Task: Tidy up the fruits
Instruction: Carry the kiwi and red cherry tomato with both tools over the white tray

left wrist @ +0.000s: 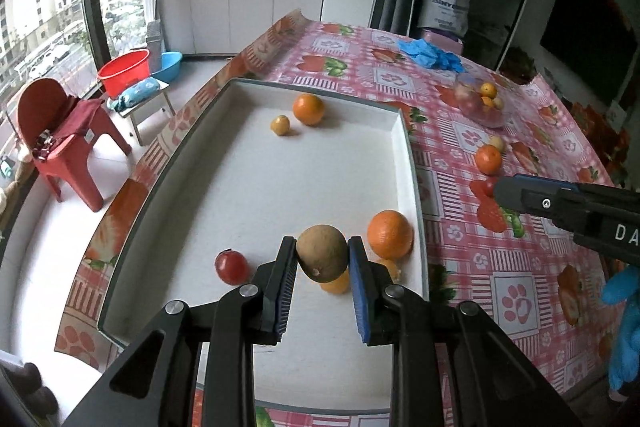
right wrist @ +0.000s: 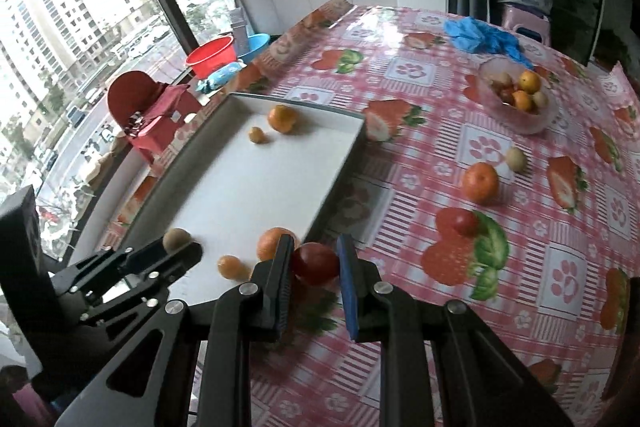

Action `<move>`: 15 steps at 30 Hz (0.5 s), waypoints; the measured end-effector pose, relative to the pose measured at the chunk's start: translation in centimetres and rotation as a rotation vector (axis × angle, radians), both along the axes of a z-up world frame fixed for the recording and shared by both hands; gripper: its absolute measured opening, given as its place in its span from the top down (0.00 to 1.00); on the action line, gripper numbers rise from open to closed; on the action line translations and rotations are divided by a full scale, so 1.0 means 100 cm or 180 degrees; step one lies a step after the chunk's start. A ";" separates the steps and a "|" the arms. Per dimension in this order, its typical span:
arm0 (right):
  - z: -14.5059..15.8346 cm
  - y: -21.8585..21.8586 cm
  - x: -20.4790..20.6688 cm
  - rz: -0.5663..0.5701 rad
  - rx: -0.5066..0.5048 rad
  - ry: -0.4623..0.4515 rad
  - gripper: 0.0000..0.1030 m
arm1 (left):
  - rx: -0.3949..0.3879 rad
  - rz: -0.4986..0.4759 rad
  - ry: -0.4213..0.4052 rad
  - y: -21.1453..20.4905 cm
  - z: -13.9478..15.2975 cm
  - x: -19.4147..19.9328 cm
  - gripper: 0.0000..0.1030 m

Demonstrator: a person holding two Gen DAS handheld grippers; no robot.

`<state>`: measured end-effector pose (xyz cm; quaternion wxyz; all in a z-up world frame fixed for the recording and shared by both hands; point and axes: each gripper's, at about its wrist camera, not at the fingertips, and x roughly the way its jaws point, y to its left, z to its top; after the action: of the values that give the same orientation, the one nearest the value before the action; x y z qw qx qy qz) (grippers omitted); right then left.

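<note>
Left gripper (left wrist: 322,257): jaws clamped on a brown kiwi (left wrist: 322,253), pinched across its middle, held just above the white floor of the tray (left wrist: 412,163), near corner. Likely carried there for release among the fruit already sorted.

Right gripper (right wrist: 314,263): jaws closed around a red tomato (right wrist: 315,263); left pad touching, right pad at the skin or a hair off, cannot tell which. Held over the tablecloth (right wrist: 420,107) just outside the tray's near right corner, probably on its way in.

Tray contents, near end: large orange (left wrist: 390,234) beside the right wall, small yellow-orange fruit (left wrist: 336,283) partly hidden under the kiwi, another small one (left wrist: 391,267) behind the right finger, red tomato in tray (left wrist: 231,267) to the left.

Tray contents, far end: medium orange (left wrist: 308,109) with a small yellow fruit (left wrist: 280,125) just beside it, apart from the near group; seemingly sorted by no clear rule yet.

Still loose on cloth: mandarin (right wrist: 480,185), small pale fruit (right wrist: 516,159) near it, small cherry tomato (right wrist: 464,221) resting on a printed strawberry.

Clear bowl (right wrist: 536,123): several mixed fruits inside, well apart from tray; apparent source.

Blue gloves (right wrist: 480,35): crumpled at far table edge, unrelated.

Judgement: task partly done; loose pieces remain.
</note>
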<state>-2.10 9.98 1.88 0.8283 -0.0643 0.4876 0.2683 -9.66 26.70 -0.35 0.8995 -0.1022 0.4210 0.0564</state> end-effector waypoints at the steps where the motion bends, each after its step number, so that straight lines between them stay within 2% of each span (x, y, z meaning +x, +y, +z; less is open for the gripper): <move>1: 0.000 0.003 0.000 0.0013 0.0006 0.0010 0.77 | 0.0002 0.0011 -0.0008 0.002 0.000 0.000 0.74; 15: -0.001 0.030 0.005 0.0093 0.0238 0.0262 0.77 | -0.0116 0.0146 -0.0053 0.029 -0.004 -0.002 0.74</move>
<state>-1.64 12.97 1.80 0.8054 -0.0294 0.5099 0.3009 -9.84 29.64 -0.72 0.8994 -0.1286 0.4120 0.0685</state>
